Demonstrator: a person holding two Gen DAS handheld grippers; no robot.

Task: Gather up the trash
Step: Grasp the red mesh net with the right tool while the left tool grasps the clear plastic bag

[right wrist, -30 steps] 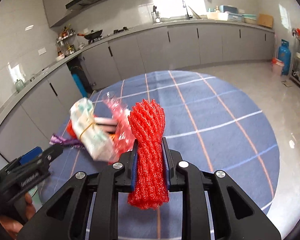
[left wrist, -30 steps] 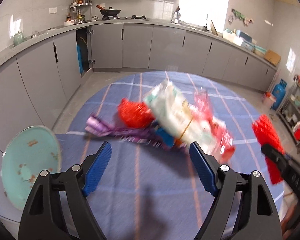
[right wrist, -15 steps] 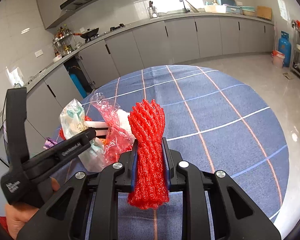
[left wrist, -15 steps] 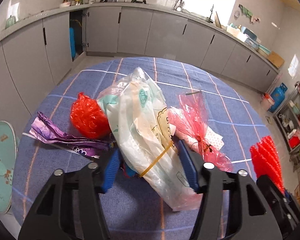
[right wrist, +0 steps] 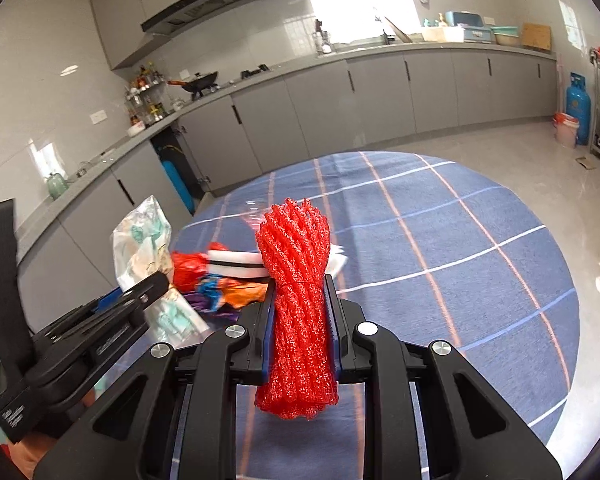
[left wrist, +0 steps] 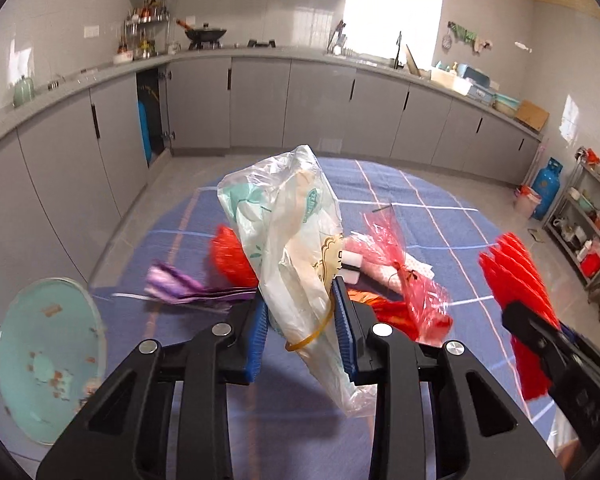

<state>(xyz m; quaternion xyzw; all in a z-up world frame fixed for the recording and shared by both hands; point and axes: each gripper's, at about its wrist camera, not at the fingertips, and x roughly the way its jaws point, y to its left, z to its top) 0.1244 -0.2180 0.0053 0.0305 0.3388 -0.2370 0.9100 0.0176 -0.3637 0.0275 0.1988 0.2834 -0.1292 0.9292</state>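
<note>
A clear plastic bag [left wrist: 288, 232] with pale printed wrappers inside and a yellow rubber band around it stands tilted between the blue pads of my left gripper [left wrist: 300, 308]. The jaws are closing and the pads press on its sides. The bag [right wrist: 140, 236] and the left gripper [right wrist: 140, 292] also show at the left of the right wrist view. My right gripper [right wrist: 298, 292] is shut on a bundle of red foam net [right wrist: 296, 248], which sticks up above the pads. That red net [left wrist: 512, 272] shows at the right in the left wrist view.
More trash lies on the round table's blue checked cloth [right wrist: 460, 240]: a purple wrapper [left wrist: 180, 286], a crumpled red bag [left wrist: 230, 256], pink cellophane [left wrist: 400, 264], a white foam piece [left wrist: 352, 268], an orange wrapper [right wrist: 244, 292]. A teal plate [left wrist: 48, 356] sits at the left edge. Grey cabinets ring the room.
My left gripper came in over the plastic bag and its jaws narrowed from wide open onto it; the bag now stands up off the pile. The right gripper still holds the red net.
</note>
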